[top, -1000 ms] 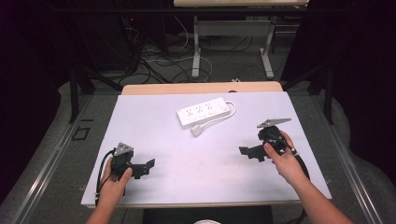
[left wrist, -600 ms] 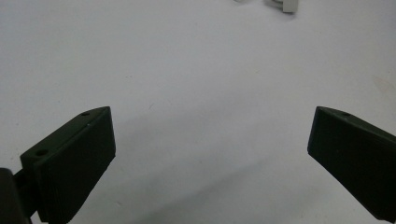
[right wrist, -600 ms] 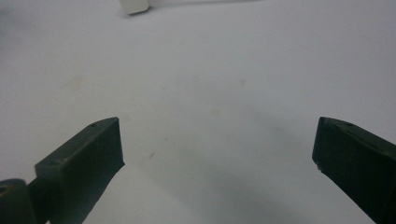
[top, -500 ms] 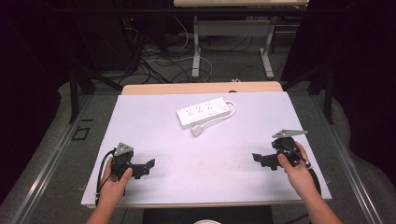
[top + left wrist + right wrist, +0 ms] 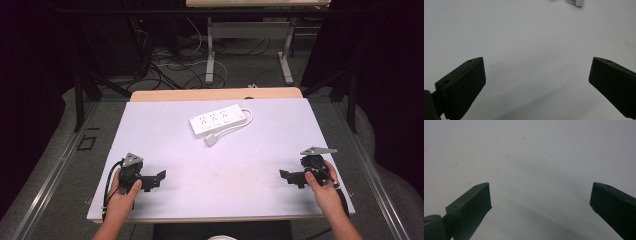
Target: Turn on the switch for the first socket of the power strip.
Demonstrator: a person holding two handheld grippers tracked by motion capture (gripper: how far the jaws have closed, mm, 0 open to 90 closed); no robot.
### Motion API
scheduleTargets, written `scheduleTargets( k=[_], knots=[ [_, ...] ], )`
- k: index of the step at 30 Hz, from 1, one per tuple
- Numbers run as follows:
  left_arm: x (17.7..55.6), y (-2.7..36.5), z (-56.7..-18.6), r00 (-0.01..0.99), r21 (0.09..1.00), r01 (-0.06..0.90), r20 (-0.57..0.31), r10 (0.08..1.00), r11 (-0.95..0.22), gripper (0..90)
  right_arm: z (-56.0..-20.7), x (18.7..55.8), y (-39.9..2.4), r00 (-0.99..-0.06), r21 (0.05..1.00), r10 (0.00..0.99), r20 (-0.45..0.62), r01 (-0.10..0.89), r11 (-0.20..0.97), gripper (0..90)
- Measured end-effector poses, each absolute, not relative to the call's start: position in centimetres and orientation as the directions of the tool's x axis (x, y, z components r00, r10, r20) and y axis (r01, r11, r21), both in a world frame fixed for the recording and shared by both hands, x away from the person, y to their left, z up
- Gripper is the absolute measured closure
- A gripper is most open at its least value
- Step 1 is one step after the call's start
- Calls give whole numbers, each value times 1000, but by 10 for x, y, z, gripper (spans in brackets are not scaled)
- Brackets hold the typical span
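Near the front corners of the tabletop, both grippers rest with fingers released, empty, well apart from the power strip; reaching it looks next.

We hold our left gripper low at the near left, jaws spread wide and aimed inward to the right. Our right gripper sits at the near right, jaws equally wide, pointing left. Both forearms come in from below.
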State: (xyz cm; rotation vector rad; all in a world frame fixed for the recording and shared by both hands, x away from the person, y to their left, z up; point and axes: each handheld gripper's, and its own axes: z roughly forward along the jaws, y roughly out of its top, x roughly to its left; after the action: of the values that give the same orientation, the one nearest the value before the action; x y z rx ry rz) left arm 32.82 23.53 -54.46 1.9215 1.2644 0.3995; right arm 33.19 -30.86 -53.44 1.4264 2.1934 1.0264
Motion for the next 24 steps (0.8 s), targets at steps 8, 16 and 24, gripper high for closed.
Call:
scheduleTargets(
  k=[8,16,24],
  knots=[
    [329,235,-546,451,756,627,-153,879,-191,7,-545,333,-312,-405,729,909,104,652,207,30],
    [329,235,-546,458,754,625,-145,877,-202,7,-556,334,-314,-400,723,914,73,652,227,46],
    [329,235,-546,454,753,628,-150,878,-195,7,-561,333,-310,-412,718,906,98,660,222,46]
  ],
)
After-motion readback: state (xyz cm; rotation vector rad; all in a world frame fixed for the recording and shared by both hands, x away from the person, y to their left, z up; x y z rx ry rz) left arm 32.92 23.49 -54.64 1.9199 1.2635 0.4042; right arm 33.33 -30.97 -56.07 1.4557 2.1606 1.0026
